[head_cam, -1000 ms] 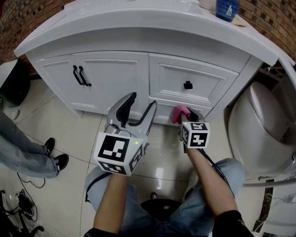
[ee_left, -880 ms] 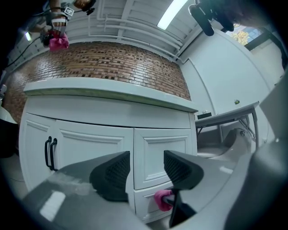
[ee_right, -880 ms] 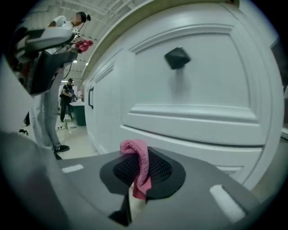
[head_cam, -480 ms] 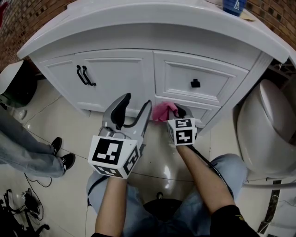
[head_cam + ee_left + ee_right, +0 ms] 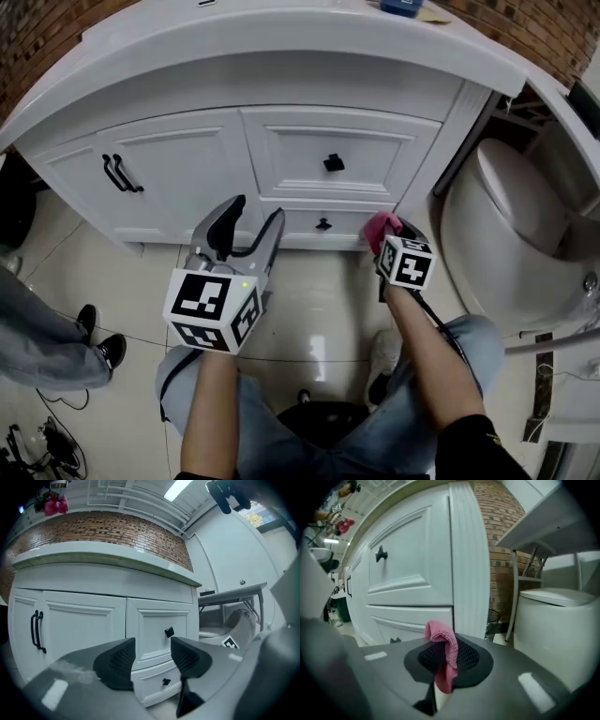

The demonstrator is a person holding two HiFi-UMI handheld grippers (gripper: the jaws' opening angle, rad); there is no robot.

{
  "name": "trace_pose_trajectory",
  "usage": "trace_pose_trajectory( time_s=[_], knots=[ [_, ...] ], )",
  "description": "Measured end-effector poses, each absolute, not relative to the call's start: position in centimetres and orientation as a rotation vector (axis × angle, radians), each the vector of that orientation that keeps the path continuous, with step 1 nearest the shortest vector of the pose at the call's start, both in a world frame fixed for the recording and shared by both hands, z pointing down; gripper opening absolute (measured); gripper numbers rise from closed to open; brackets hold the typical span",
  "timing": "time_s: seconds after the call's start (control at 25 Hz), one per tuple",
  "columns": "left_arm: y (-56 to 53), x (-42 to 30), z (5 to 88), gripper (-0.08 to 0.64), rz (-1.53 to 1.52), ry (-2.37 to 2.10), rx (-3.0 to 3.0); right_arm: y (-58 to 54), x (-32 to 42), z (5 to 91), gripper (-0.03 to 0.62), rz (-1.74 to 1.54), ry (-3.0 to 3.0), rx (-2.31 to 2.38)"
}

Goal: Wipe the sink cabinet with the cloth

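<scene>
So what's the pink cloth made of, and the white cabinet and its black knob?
The pink cloth looks like soft looped fabric, likely microfibre: nubbly surface, droops limply. The white cabinet is probably painted wood or board: smooth satin sheen, moulded panels. The black knob may be matte metal; too small to be sure.

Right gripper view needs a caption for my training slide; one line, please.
Right gripper shut on a pink cloth, close to the white sink cabinet's lower corner, toilet at right.
</scene>
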State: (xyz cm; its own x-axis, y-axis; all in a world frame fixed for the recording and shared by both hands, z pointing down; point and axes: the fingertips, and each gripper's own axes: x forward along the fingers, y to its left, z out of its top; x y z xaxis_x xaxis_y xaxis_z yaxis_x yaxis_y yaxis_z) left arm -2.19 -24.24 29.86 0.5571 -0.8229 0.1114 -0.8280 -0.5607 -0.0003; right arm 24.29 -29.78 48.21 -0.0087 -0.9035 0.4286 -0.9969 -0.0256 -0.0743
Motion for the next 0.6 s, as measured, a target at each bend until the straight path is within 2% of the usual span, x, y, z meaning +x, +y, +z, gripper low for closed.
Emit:
trace_pose_trajectory(
  time_s=[0.16,0.4,0.6],
  knots=[
    [-23.9,-2.9,29.3,0.236,0.143,-1.471,2.728,-29.4,21.7,48.9,0.028,0.559,-2.107,1.920],
    [-23.6,-5.2,29.0,0.236,0.148,-1.538,2.699,-29.4,6.3,49.2,0.029,0.427,-2.428,1.434],
    [-23.4,-5.8,29.7,0.236,0.171,-1.552,2.657,-30.9,-1.6,49.8,0.029,0.327,-2.477,1.269]
  ],
)
